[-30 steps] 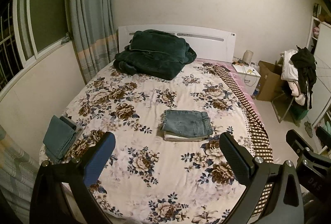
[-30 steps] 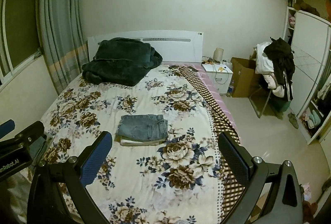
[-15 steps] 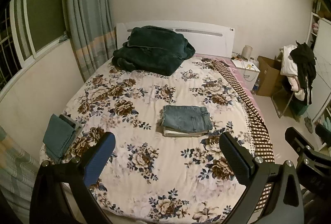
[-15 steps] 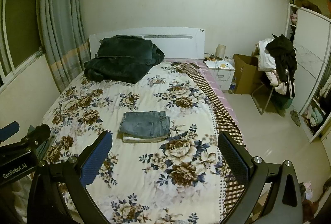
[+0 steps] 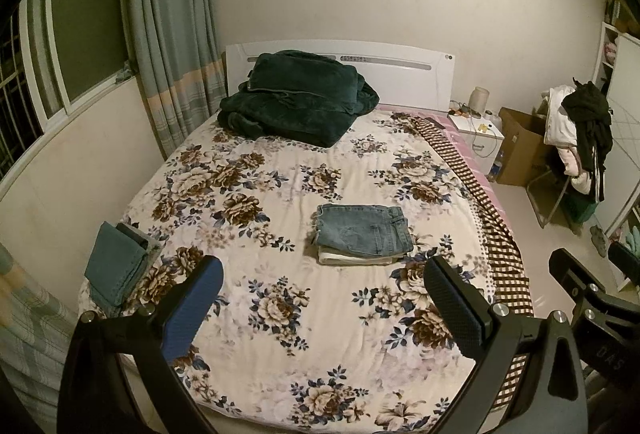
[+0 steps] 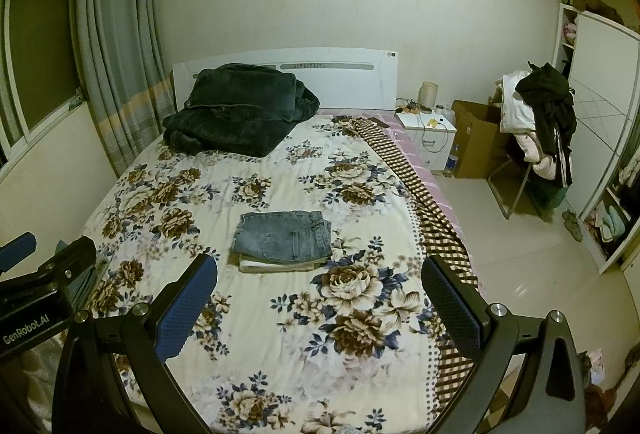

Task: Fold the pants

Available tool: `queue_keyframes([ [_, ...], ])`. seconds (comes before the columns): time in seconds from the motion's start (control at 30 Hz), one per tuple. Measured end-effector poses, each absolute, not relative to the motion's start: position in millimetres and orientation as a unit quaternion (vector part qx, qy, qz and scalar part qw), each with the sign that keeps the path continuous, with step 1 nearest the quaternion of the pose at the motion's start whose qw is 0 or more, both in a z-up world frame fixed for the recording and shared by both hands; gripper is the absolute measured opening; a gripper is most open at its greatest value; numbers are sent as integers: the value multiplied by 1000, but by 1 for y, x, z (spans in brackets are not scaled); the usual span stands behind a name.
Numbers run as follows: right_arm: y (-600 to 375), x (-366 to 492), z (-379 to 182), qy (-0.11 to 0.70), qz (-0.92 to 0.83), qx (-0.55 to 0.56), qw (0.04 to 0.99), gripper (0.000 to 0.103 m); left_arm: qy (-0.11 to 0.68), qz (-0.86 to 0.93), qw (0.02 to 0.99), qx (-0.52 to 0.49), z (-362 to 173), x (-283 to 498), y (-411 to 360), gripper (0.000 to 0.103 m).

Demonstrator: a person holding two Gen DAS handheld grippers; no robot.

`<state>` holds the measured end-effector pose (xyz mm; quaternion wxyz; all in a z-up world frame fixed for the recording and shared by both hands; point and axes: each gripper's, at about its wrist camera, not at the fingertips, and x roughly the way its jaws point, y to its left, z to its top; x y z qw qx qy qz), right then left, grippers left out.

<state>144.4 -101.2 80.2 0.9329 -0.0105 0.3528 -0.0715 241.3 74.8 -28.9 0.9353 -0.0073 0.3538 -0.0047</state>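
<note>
Folded blue jeans (image 5: 364, 230) lie on top of a folded pale garment (image 5: 352, 258) in the middle of the floral bed (image 5: 280, 314); the stack also shows in the right wrist view (image 6: 285, 236). Folded teal pants (image 5: 116, 268) lie at the bed's left edge. My left gripper (image 5: 322, 308) is open and empty, held well above the foot of the bed. My right gripper (image 6: 318, 308) is open and empty, beside it to the right. Neither touches any cloth.
A dark green blanket (image 5: 296, 101) is heaped by the white headboard (image 5: 400, 73). A checked cloth (image 5: 480, 201) runs down the bed's right side. A nightstand (image 6: 426, 137), a cardboard box (image 6: 476, 141) and a chair piled with clothes (image 6: 536, 121) stand right. Curtains (image 5: 172, 45) hang left.
Both grippers have drawn back and up from the bed, so the bed and the folded stack look smaller and farther. Both stay open and empty.
</note>
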Motion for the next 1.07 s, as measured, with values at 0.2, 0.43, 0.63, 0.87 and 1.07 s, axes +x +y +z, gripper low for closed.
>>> queue_keyframes([
  [0.2,-102,145,81,353,-71,-11,933,103,354,-5,935,-7,-29,242,76,103],
  [0.43,-102,146,82,353,-71,-10,933,103,354,-4,935,-6,-29,242,76,103],
  [0.63,-102,147,83,353,-71,-10,933,103,354,-4,935,-6,-28,243,77,103],
  [0.87,-102,147,83,354,-70,-11,933,103,353,-5,936,-4,-28,242,80,103],
  [1.07,-102,148,84,354,-70,-11,933,103,349,-3,937,-6,-24,243,89,103],
])
